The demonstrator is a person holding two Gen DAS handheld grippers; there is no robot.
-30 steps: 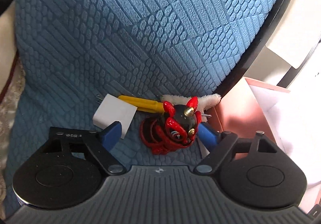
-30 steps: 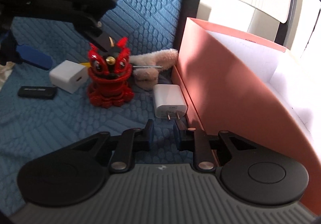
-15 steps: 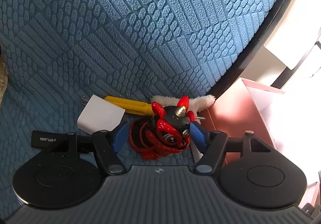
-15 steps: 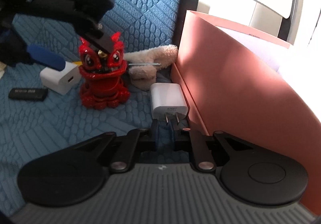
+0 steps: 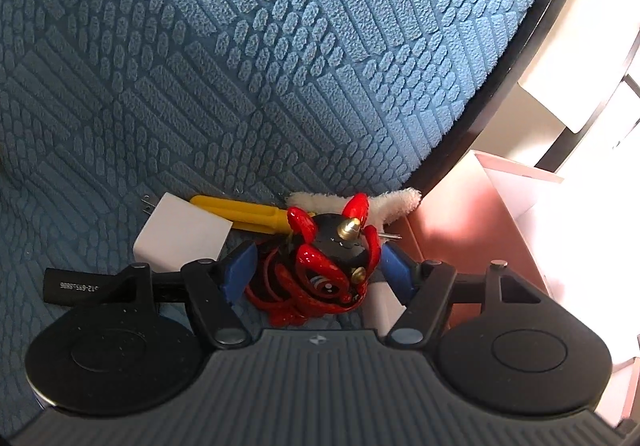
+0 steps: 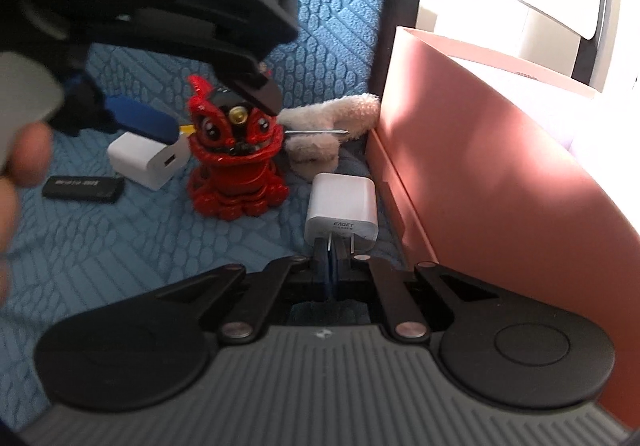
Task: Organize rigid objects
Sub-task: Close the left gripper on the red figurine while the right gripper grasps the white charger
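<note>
Nearest, the right gripper (image 6: pixel 332 266) is pinched together on the prongs of a white charger (image 6: pixel 342 208) lying beside the pink box (image 6: pixel 500 182). Farther left, the left gripper (image 5: pixel 316 274) stands wide apart around the red lion figurine (image 5: pixel 320 270), not visibly squeezing it. Sorting looks barely begun; nothing visibly sits in the box. Only the right view shows the figurine's face; only the left shows the yellow handle (image 5: pixel 240 212).
</note>
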